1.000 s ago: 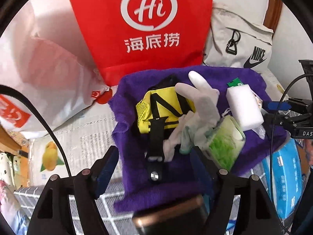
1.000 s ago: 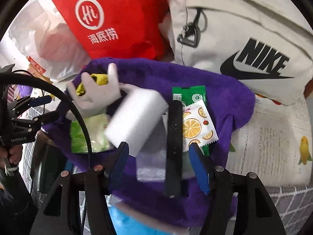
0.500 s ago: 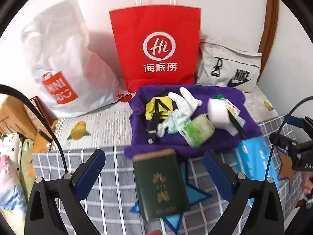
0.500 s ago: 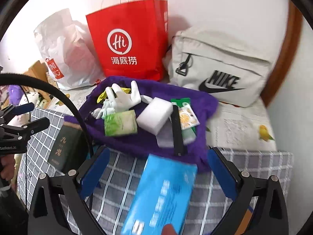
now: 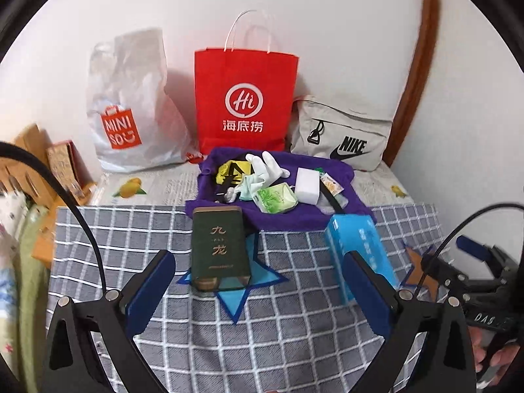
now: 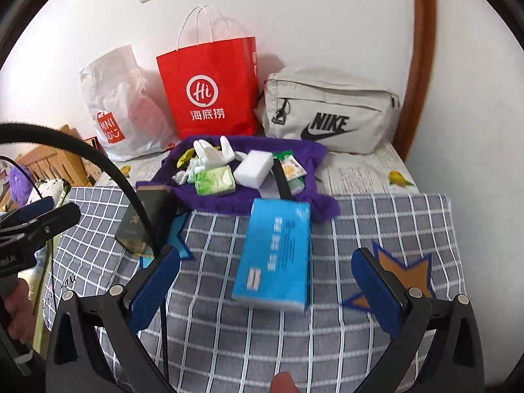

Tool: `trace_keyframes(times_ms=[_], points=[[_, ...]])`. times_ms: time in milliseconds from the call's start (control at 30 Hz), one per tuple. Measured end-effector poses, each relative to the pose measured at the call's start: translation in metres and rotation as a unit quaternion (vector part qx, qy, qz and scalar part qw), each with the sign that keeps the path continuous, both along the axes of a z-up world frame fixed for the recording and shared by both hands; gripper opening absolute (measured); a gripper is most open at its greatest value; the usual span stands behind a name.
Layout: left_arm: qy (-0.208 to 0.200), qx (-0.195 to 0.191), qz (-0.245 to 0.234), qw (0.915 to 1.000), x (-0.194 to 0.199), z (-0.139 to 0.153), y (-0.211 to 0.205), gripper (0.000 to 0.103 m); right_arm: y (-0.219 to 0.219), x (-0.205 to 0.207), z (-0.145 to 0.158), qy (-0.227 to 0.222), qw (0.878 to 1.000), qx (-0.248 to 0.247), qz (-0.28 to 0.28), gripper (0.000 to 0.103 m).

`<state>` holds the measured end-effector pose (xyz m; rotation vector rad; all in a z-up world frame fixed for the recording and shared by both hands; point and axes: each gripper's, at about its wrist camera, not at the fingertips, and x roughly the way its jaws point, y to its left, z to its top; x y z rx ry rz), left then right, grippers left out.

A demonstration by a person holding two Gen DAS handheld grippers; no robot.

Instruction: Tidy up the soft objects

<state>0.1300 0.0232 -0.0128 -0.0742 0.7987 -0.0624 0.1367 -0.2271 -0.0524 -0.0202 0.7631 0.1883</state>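
A purple towel (image 5: 209, 170) (image 6: 304, 150) lies at the back of the checked cloth. On it are a white glove (image 5: 267, 163) (image 6: 209, 154), a yellow-black pouch (image 5: 232, 170), a green tissue pack (image 5: 276, 198) (image 6: 214, 180), a white sponge (image 5: 308, 185) (image 6: 253, 167) and a black strap (image 6: 281, 180). In front of the towel lie a dark green box (image 5: 217, 245) and a blue tissue pack (image 6: 275, 255). My left gripper (image 5: 258, 271) hangs open, short of the green box. My right gripper (image 6: 268, 262) is open above the blue pack. Neither holds anything.
Against the wall stand a white Miniso plastic bag (image 5: 127, 114), a red paper bag (image 5: 245, 98) and a grey Nike bag (image 5: 344, 134). The grey checked cloth (image 5: 294, 327) has star patches. Wooden items (image 5: 32, 150) sit at the far left.
Both grippers have drawn back and upward from the purple towel while their jaws spread wide. The green box and the blue pack have come into view in front of the towel.
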Motion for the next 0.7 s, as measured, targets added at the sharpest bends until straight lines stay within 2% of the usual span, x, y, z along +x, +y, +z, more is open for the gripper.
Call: trace_keyframes(times_ms=[67, 267, 700], points=[[-0.006, 0.017, -0.004, 0.9998, -0.014, 0.001, -0.007, 0.103, -0.003, -0.011, -0.002, 0.001, 1.0, 0.004, -0.001, 0.103], [-0.009, 0.023, -0.021, 0.9995, -0.039, -0.001, -0.022, 0.103, -0.007, -0.036, -0.006, -0.002, 1.0, 0.006, -0.007, 0.103], [-0.004, 0.021, -0.005, 0.9998, -0.055, 0.006, -0.021, 0.103, -0.004, -0.058, -0.001, -0.004, 1.0, -0.001, -0.003, 0.103]])
